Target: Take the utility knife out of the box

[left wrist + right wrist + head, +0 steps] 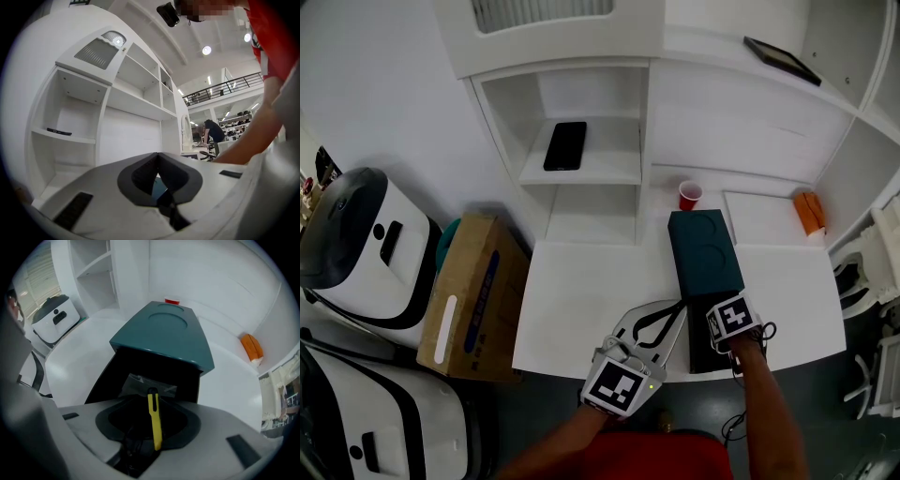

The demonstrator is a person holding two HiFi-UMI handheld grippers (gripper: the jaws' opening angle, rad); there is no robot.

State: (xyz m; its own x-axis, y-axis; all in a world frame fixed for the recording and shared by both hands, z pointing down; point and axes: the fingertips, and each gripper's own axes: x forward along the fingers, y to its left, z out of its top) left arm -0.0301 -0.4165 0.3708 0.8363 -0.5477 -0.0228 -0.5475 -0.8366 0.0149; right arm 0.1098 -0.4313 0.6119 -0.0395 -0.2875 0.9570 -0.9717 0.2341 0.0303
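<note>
Left gripper point(158, 156) jaws are meeting at the tips; black device point(58, 131) is lying on white shelf point(70, 138) at 9 o'clock.

The utility knife point(154, 420) is a slim yellow bar with a black piece at one end. It lies in the open black section of the box point(161, 333), directly below the right gripper point(149, 404). It sits between that gripper's spread jaws, lengthwise along the line they point, black end farthest from the gripper. The pads do not press on it. The box is long and rectangular. Its teal lid, embossed with round shapes, covers the part beyond the right gripper. The left gripper point(680, 306) has its tips just beside the box's left side.
</note>
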